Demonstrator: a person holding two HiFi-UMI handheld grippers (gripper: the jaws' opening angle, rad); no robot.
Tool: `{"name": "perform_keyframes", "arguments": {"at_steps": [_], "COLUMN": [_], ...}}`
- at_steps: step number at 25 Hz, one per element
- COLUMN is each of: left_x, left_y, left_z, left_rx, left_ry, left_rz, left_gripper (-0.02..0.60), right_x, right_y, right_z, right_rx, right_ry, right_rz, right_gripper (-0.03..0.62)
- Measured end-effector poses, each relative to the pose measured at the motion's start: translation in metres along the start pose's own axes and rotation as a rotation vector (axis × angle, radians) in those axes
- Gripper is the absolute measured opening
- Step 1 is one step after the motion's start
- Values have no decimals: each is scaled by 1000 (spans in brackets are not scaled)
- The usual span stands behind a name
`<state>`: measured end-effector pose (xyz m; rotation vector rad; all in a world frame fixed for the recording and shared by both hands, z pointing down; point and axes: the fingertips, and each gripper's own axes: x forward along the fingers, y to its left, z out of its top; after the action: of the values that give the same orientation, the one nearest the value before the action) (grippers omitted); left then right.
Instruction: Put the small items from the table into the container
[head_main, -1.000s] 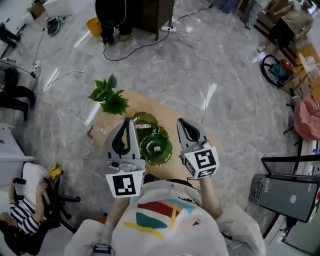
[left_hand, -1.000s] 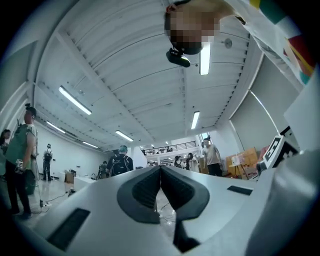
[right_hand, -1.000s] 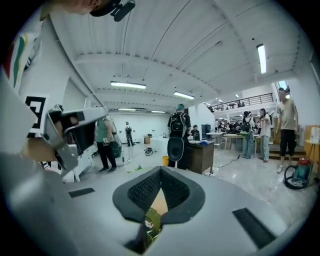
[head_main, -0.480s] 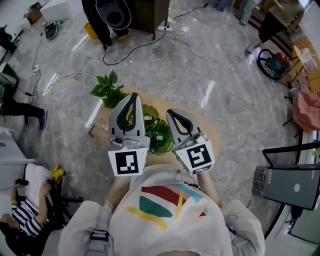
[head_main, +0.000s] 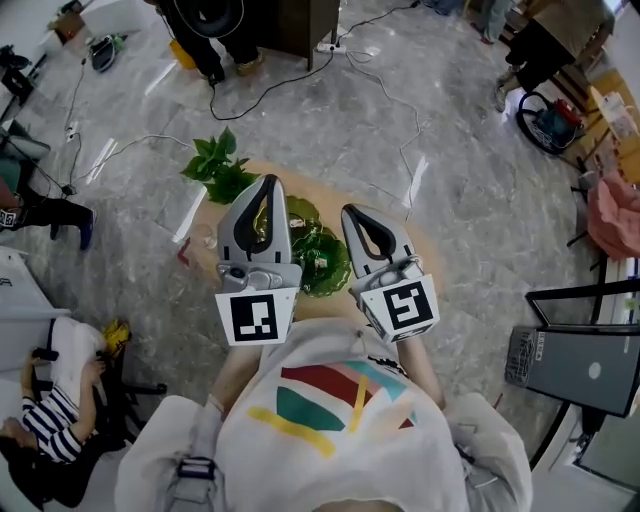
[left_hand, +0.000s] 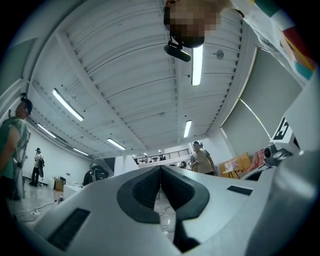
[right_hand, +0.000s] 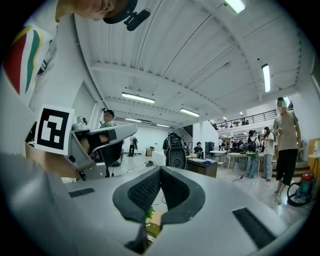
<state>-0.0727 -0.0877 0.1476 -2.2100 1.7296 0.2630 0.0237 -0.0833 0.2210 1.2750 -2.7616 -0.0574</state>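
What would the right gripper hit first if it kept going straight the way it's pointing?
Nothing close: the right gripper, shut and empty, points level above the table. The way looks free, perhaps to the distant dark desk.

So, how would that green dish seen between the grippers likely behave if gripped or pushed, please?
The green dish looks glossy and glassy, so probably slippery and breakable. Its wide, shallow shape suggests it would slide rather than tip if pushed.

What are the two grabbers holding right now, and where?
Nothing. The left gripper and the right gripper are both shut, with nothing between them.
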Motion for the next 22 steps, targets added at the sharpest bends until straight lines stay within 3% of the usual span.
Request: {"name": "perform_keyframes", "arguments": {"at_steps": [13,18,22], "left_x": [-16,-22,-22], "left_y": [-2,2,4], "left_z": [1,-11,-10], "left_rx": [27,-33,-17], "left_ry": [24,73,58], "left_rz": [37,68,77], "left_gripper": [9,9,9], "right_x": [-5,-2,2], "right_y": [2,4,5], "right_z": [2,2,2], "right_rx": [16,15,9], "right_ry": [-42,-59,-63], "right_rz": [23,39,47], "right_gripper": [14,14,14]}}
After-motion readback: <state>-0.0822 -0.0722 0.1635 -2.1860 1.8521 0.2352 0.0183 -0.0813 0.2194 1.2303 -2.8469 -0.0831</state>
